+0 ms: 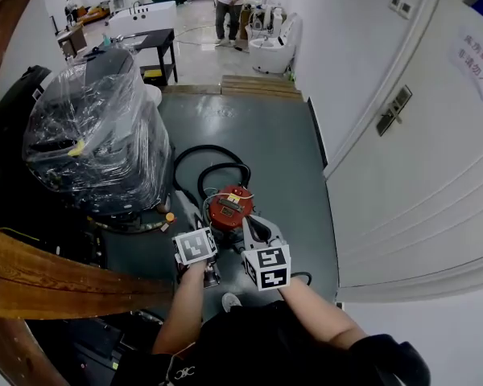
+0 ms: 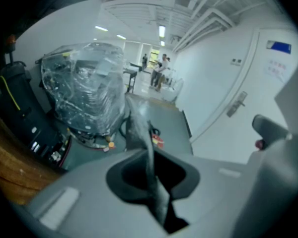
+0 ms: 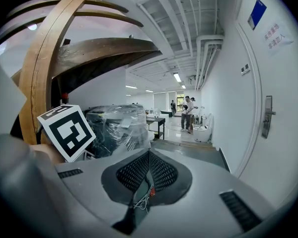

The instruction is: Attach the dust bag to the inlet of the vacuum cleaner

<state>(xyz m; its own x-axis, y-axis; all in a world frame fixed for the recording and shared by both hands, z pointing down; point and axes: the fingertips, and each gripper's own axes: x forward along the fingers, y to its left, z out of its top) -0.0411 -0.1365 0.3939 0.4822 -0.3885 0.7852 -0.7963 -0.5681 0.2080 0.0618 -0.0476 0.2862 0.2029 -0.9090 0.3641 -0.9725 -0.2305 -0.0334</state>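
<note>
The vacuum cleaner [image 1: 230,206], a round canister with a red top, stands on the grey floor just ahead of both grippers; it shows small and red [image 2: 157,141] in the left gripper view. Its black hose [image 1: 212,166] loops behind it. My left gripper [image 1: 187,209] is shut on a thin grey sheet [image 2: 138,125] that sticks out past its jaws, apparently the dust bag seen edge-on. My right gripper [image 1: 250,227] hovers beside the canister's right side, its meshed pads [image 3: 161,172] pressed together with nothing between them.
A large machine wrapped in clear plastic [image 1: 97,135] stands at the left. A curved wooden beam [image 1: 32,272] crosses the near left. A white wall and door [image 1: 419,175] bound the right. People [image 1: 229,6] and a black table [image 1: 157,43] are far down the room.
</note>
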